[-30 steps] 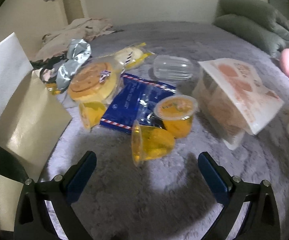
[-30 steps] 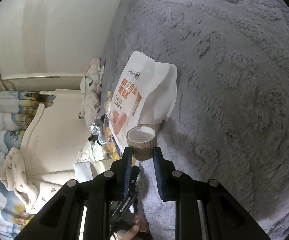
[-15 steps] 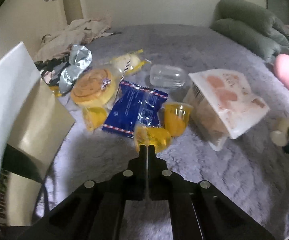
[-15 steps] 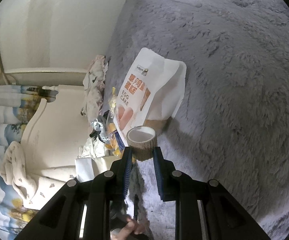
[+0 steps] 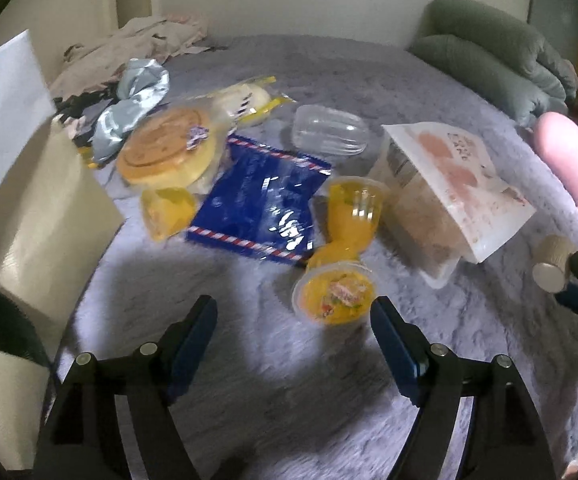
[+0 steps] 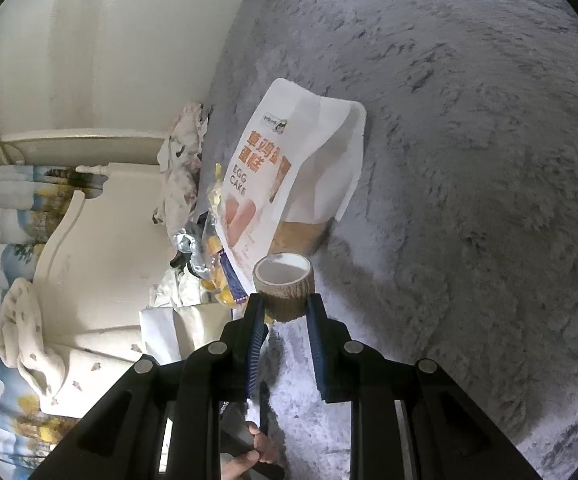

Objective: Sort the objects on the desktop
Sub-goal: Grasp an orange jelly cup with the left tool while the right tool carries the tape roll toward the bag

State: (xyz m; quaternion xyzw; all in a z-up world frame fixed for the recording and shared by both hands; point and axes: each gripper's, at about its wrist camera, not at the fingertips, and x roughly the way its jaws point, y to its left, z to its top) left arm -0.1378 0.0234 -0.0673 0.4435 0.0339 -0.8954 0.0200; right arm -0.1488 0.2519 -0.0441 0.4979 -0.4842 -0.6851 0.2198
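My left gripper (image 5: 291, 312) is open and empty over the grey fleece, just short of an orange jelly cup (image 5: 335, 295) lying on its side. A second jelly cup (image 5: 353, 210) stands behind it, a third (image 5: 167, 210) lies to the left. Around them lie a blue snack packet (image 5: 263, 196), a round wrapped cake (image 5: 167, 152) and a clear plastic shell (image 5: 329, 130). My right gripper (image 6: 283, 312) is shut on a small brown cup with a white top (image 6: 285, 282), also in the left wrist view (image 5: 551, 268). A white egg cake bag (image 6: 277, 172) lies just beyond it.
A white and tan paper bag (image 5: 21, 184) stands at the left. A crumpled silver wrapper (image 5: 135, 108) and a cloth heap (image 5: 129, 52) lie at the back left, a green rolled blanket (image 5: 493, 52) at the back right. A headboard (image 6: 89, 248) shows in the right wrist view.
My left gripper shut half a second ago and has opened again. The nearest jelly cup now lies turned with its lid toward me. The right gripper holds the cup as before.
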